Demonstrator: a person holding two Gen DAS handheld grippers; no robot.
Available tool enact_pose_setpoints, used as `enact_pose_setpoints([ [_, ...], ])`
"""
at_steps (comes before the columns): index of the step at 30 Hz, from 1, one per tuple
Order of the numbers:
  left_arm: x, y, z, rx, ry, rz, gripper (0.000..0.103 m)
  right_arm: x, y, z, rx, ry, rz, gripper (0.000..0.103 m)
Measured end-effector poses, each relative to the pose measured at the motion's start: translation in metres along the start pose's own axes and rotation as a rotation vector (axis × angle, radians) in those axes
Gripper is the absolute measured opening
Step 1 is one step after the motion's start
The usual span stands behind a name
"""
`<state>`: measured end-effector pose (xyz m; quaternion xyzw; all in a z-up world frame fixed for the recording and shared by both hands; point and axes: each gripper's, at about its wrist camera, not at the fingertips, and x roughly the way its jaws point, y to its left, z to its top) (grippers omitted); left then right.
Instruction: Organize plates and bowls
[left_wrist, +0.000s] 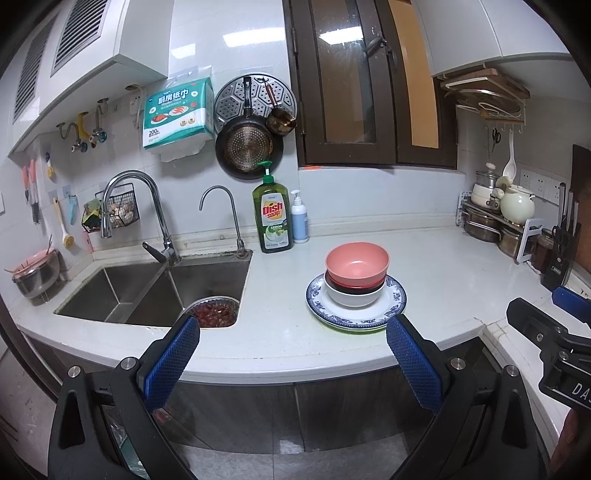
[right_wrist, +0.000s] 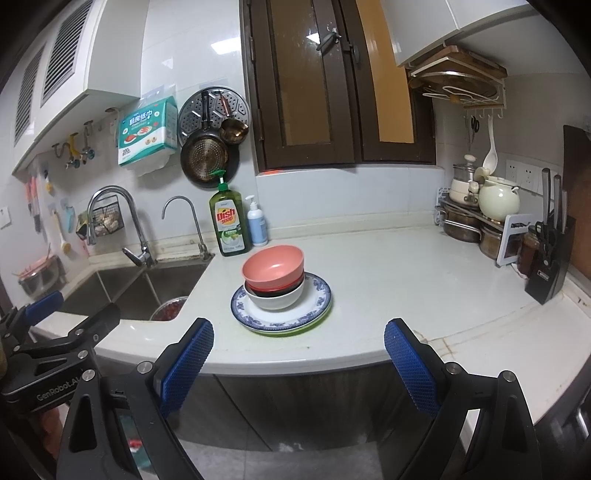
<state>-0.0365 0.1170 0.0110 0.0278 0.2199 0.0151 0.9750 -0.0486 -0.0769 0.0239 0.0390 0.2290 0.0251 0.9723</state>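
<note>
So the dishes sit stacked mid-counter: a pink bowl (left_wrist: 357, 266) nested in a dark one, inside a white bowl (left_wrist: 352, 295), all on a blue-patterned plate (left_wrist: 395, 295) with a green plate edge peeking out underneath. Sink (left_wrist: 147, 288) to the left holds a metal bowl of red stuff (left_wrist: 213, 312). Left gripper (left_wrist: 293, 354) and right gripper (right_wrist: 299, 350) both hang back off the counter edge, fingers spread wide, holding nothing.

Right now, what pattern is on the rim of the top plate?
A blue floral band on white, on the plate, clearest in the right wrist view.
</note>
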Motion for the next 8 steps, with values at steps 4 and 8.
enact_pose_setpoints([
  [4, -0.0014, 0.001, -0.0009, -0.006, 0.007, -0.001, 0.103, -0.0003, 0.0007, -0.0001, -0.001, 0.0, -0.002, 0.095],
  [8, -0.0024, 0.0041, -0.0019, -0.012, 0.01, -0.007, 0.103, -0.0023, 0.0003, -0.0008, -0.002, -0.001, -0.001, 0.095],
])
